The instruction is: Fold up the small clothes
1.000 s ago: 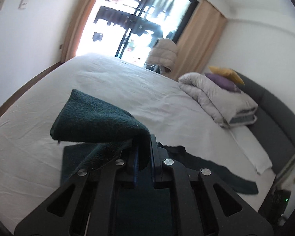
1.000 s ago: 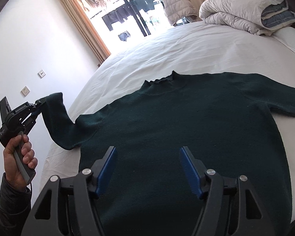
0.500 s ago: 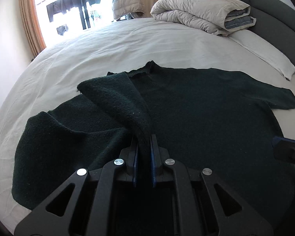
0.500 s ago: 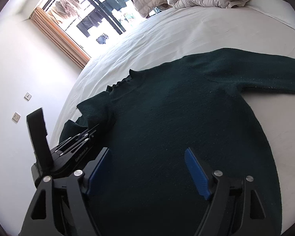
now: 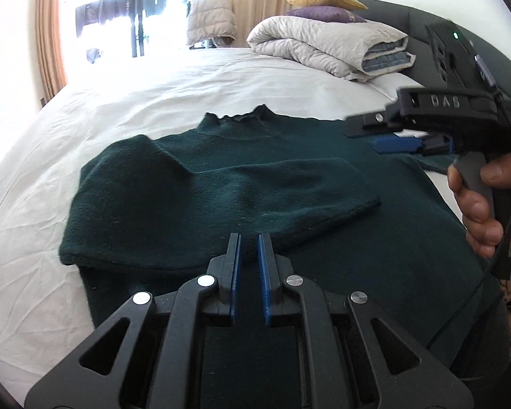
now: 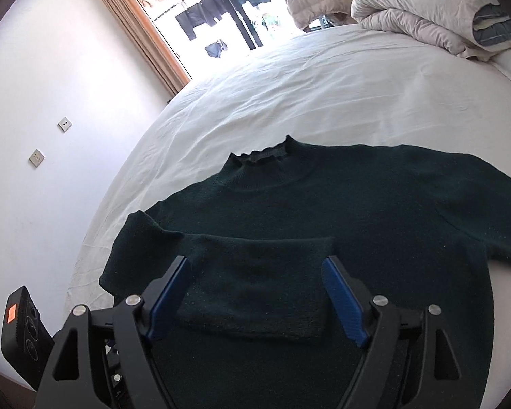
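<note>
A dark green sweater (image 5: 374, 184) lies flat on the white bed (image 5: 119, 102), collar away from me. Its left sleeve (image 5: 255, 184) is folded across the chest; it also shows in the right wrist view (image 6: 255, 272). The right sleeve (image 6: 494, 204) still lies stretched out to the right. My left gripper (image 5: 248, 238) hovers just in front of the folded sleeve with a narrow gap between its blue pads, holding nothing. My right gripper (image 6: 255, 266) is wide open above the folded sleeve and empty; it also shows at the right in the left wrist view (image 5: 391, 136).
A rolled grey duvet (image 5: 327, 47) with purple and yellow cushions lies at the head of the bed. A padded jacket (image 5: 211, 17) hangs by the bright window. A dark headboard (image 5: 408, 13) stands at the right. A black device (image 6: 24, 337) sits at the lower left.
My left gripper laid the left sleeve across the sweater's chest, let go of it and drew back a little. My right gripper stayed open and shifted over the folded sleeve.
</note>
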`<move>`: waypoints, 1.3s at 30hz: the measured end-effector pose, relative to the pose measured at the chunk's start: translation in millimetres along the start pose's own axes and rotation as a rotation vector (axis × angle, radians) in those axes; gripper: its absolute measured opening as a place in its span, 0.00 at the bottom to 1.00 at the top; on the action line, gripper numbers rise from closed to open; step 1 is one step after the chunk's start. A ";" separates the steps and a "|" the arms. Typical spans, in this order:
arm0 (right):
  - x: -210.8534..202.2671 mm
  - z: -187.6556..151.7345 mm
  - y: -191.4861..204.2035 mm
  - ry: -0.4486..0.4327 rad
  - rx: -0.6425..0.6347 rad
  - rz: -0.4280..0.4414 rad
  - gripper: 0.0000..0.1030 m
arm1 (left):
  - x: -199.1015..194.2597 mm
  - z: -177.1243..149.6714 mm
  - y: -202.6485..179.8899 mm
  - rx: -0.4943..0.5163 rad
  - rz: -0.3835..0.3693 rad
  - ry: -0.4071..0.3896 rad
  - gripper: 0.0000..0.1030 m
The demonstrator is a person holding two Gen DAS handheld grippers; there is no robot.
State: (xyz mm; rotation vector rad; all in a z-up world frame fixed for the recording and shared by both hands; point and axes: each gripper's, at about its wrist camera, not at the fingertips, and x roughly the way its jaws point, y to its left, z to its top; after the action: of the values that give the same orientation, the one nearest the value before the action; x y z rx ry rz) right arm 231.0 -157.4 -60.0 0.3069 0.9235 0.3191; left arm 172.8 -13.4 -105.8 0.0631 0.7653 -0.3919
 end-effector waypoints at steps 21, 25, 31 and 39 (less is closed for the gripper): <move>62.9 13.7 -43.8 0.175 0.117 0.003 0.11 | -14.5 -1.2 90.7 -0.220 0.108 -0.012 0.09; 42.3 39.9 -37.8 0.086 0.031 -0.025 0.10 | -23.0 5.2 90.6 -0.227 0.110 -0.047 0.09; 35.6 73.1 -60.8 0.023 -0.019 -0.099 0.10 | -17.3 15.1 93.0 -0.265 0.103 -0.037 0.09; 70.3 70.8 -85.7 0.073 -0.023 -0.120 0.10 | 21.3 48.4 88.1 -0.210 0.148 0.002 0.09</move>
State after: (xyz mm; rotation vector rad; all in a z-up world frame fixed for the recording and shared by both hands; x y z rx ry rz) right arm 340.0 -216.1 -104.4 0.2182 1.0050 0.2313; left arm 251.1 51.8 -92.9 -0.0768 0.7950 -0.1691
